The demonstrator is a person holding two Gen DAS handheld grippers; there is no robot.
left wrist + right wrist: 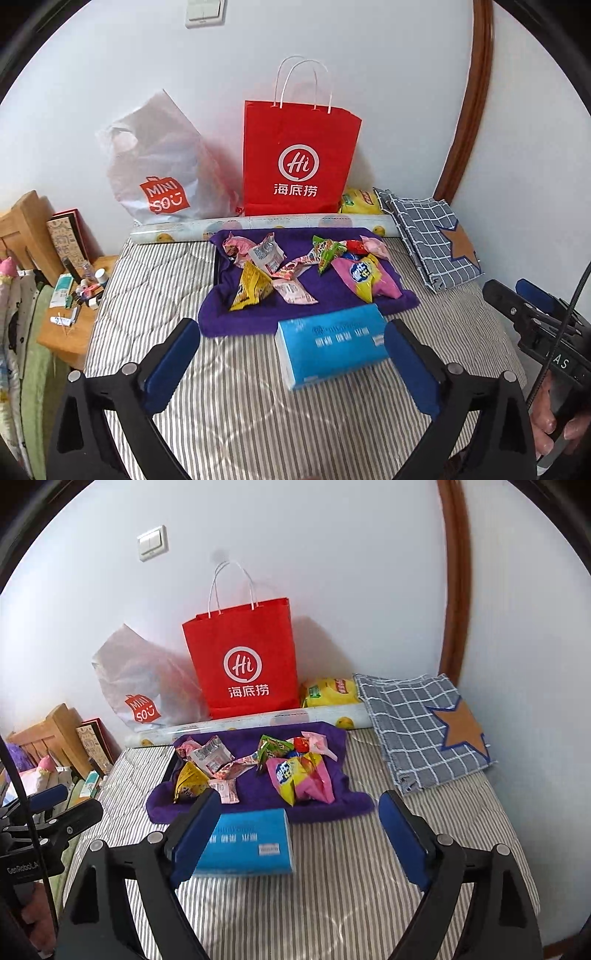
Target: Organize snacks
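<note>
Several snack packets [295,269] lie scattered on the purple towel [332,295]; both my tools, left [291,354] and right [299,834], hang released and empty, so sorting looks unfinished.

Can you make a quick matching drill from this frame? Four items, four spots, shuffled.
Items:
1. red paper bag
2. blue box
3. checked cloth
4. pink-and-yellow snack pack

Places:
A. on the purple towel
B. upright against the wall
C. nearest the grippers, on the striped sheet
D. far right, with a star patch

Pairs: 1-B, 2-C, 3-D, 4-A
</note>
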